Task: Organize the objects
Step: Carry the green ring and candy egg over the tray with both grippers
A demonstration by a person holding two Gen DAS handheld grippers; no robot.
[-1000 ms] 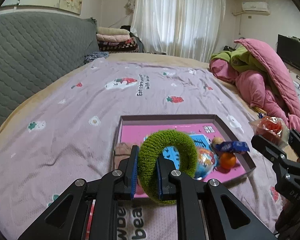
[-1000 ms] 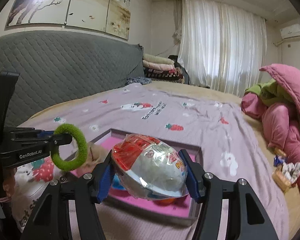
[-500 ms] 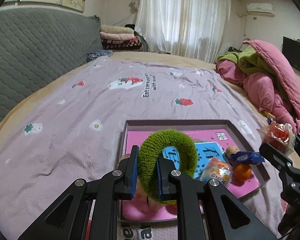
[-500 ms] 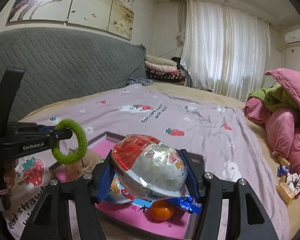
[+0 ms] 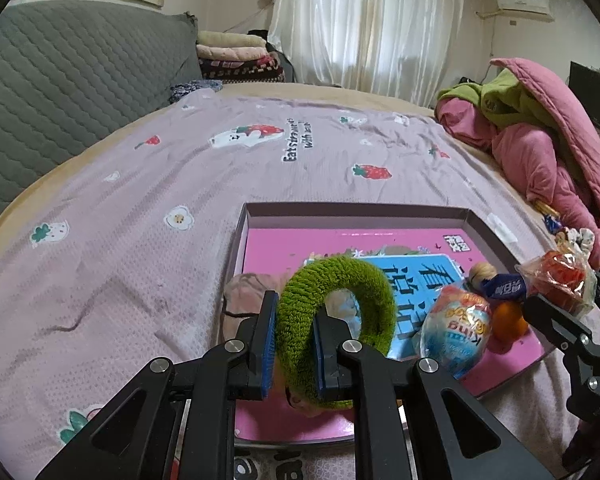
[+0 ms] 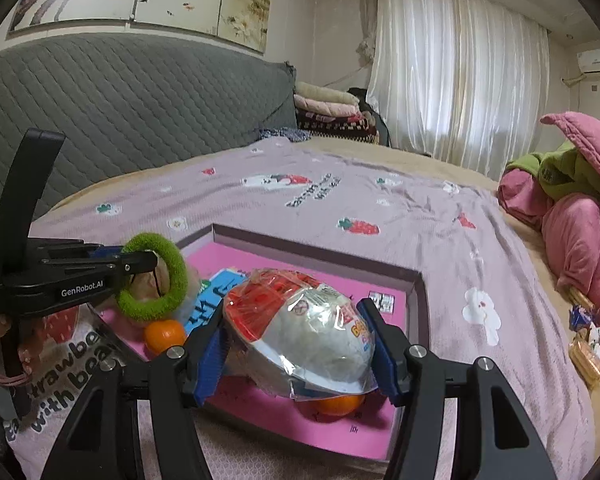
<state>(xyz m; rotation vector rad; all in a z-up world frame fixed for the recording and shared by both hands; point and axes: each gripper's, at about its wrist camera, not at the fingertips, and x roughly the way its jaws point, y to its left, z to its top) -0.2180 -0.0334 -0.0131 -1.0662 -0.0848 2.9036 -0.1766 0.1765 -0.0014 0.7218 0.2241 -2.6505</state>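
Observation:
My left gripper (image 5: pixel 294 344) is shut on a fuzzy green ring (image 5: pixel 340 320) and holds it above the near left part of a shallow pink box tray (image 5: pixel 352 210); it also shows in the right wrist view (image 6: pixel 140 268) with the ring (image 6: pixel 156 276). My right gripper (image 6: pixel 296 344) is shut on a plastic-wrapped egg-shaped toy (image 6: pixel 300 328) above the tray's near right part (image 6: pixel 414 300). In the tray lie a wrapped egg toy (image 5: pixel 456 332), an orange (image 5: pixel 508 320), a blue snack packet (image 5: pixel 500 288) and a beige plush (image 5: pixel 240 296).
The tray rests on a bed with a lilac strawberry-print sheet (image 5: pixel 140 200). A grey quilted headboard (image 5: pixel 60 80) is at the left. Pink and green bedding (image 5: pixel 540 140) is heaped at the right, with small snacks (image 6: pixel 592 344) beside it. Folded blankets (image 5: pixel 236 56) lie at the far end.
Both grippers have moved forward over the tray with their loads still held. The tray and its contents look closer and lower in both views.

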